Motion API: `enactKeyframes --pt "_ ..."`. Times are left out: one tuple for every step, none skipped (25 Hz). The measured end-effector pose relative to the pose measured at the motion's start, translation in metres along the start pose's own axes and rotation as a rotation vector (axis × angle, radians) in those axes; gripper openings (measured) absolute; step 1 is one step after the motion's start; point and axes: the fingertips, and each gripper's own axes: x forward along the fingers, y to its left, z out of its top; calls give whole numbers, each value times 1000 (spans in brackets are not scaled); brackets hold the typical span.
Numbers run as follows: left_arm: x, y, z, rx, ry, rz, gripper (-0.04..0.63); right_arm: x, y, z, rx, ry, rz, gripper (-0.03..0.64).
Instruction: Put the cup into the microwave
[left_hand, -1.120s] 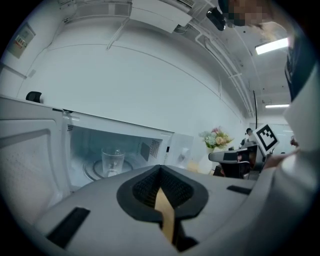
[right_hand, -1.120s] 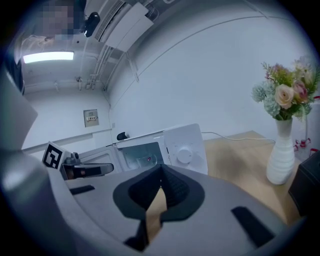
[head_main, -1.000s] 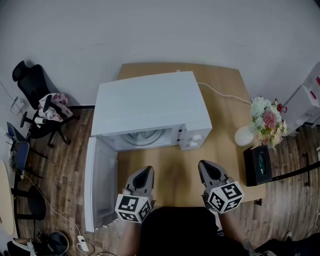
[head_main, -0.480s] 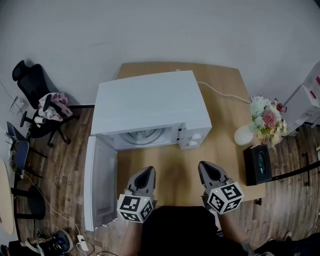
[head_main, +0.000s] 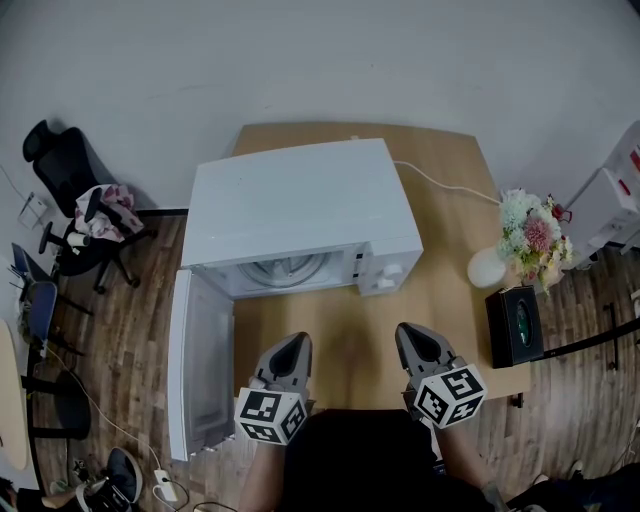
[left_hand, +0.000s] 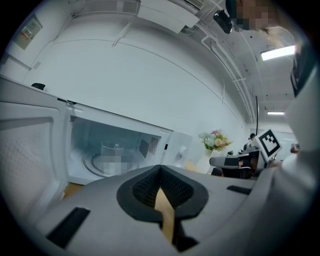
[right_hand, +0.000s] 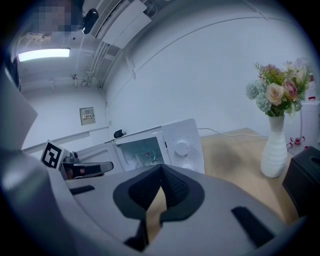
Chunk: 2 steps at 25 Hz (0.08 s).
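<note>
Two grippers hover low over the near edge of the tabletop (head_main: 450, 220), and the job looks all but done. Far left, the white microwave door (head_main: 200, 360) hangs wide open, jutting past the tabletop's left edge over the wood floor. Left gripper (head_main: 293, 345) sits just beside it, fingers (left_hand: 142, 190) pressed together on nothing. Ahead, the boxy white microwave (head_main: 300, 205), and inside, on the round glass turntable, stands the clear glass cup (left_hand: 113, 149), upright, well back from the cavity lip.

Right gripper (head_main: 413, 335): fingers (right_hand: 137, 192) together too, empty. Bare wood between both grippers and the oven, so plenty of room there.

Trouble spots? A hard swing of that door could jolt the cup on its turntable. Over right, the white vase of flowers (head_main: 490, 268) and the black box (head_main: 515, 327) crowd the right edge; a wide right-hand sweep could tip the vase.
</note>
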Motion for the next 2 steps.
enactKeyframes --pt "0 0 -1 -2 0 1 3 0 0 -1 0 0 0 -6" --pt "0 1 -2 -4 0 2 5 0 1 -1 0 0 1 -6"
